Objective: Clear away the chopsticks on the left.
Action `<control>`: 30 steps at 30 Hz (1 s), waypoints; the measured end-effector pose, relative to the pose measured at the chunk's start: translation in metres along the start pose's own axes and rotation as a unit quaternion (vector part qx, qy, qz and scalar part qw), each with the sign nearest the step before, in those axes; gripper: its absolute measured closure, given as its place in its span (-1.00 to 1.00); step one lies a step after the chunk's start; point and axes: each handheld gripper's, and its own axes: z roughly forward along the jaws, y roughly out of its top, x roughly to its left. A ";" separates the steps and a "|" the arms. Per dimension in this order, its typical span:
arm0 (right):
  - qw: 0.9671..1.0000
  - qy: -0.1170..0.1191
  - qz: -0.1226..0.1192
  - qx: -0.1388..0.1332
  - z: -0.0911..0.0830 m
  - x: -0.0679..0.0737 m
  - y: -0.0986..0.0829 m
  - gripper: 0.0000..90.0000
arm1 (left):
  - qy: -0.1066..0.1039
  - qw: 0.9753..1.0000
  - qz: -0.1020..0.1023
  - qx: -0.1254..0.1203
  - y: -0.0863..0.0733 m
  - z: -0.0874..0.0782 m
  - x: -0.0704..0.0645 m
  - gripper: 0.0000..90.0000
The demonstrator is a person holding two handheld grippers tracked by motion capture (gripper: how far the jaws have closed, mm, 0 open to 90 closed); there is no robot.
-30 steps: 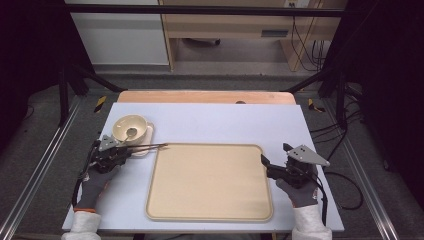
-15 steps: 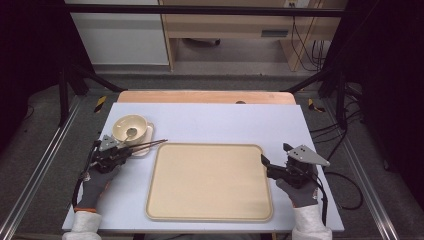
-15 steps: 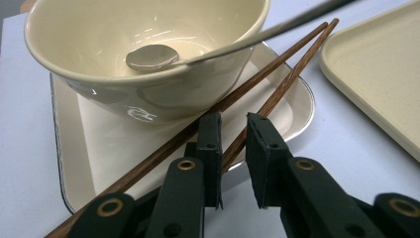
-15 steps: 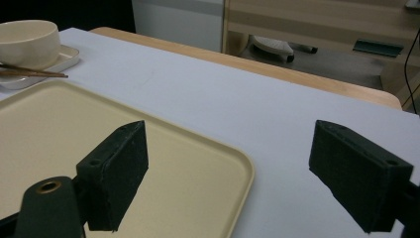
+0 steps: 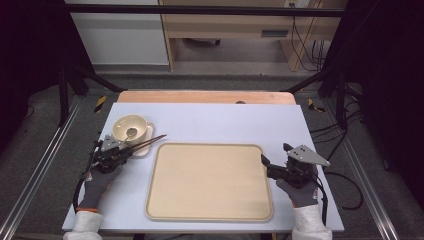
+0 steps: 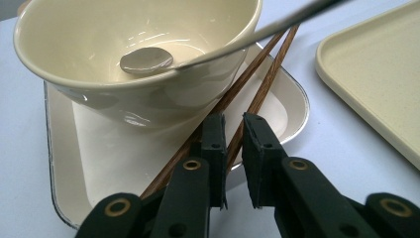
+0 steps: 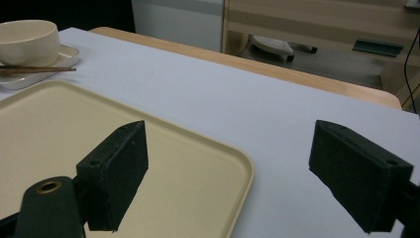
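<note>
From above, the left gripper [image 5: 125, 152] sits by the cream bowl [image 5: 131, 128] at the tabletop's [image 5: 220, 122] left side, and its tips are too small there to tell apart from the wooden chopsticks [image 5: 147, 144] that slant out toward the beige tray [image 5: 210, 182]. The square plate [image 5: 146, 145] under the bowl is mostly covered by it. The right gripper [image 5: 265, 162] rests just beside the tray's right edge; the person's forearms are cut off at the bottom.

In the left gripper view, the jaws are nearly closed and clamp the chopsticks [image 6: 247, 79], whose near ends vanish behind the black arms. The sticks lie across the plate [image 6: 292, 99], against the bowl [image 6: 133, 54]. A metal spoon [image 6: 148, 59] rests in the bowl, its handle running out of frame.

In the right gripper view, the jaws stand wide apart, gripping nothing, over the tray's [image 7: 148, 163] corner. Bowl [image 7: 27, 42] and chopsticks [image 7: 39, 69] sit far off, cut by the left edge.
</note>
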 end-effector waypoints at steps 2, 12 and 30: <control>1.000 0.000 0.000 0.000 0.000 0.000 0.000 -0.66 | 0.000 1.000 0.001 -0.001 0.000 0.000 0.000 0.79; 1.000 -0.001 -0.002 0.000 0.000 0.000 0.000 -0.66 | -0.002 1.000 -0.005 0.002 0.000 0.003 0.000 0.73; 1.000 -0.001 -0.001 0.000 0.000 0.000 0.000 -0.66 | -0.012 1.000 -0.013 0.001 0.001 0.005 0.000 0.78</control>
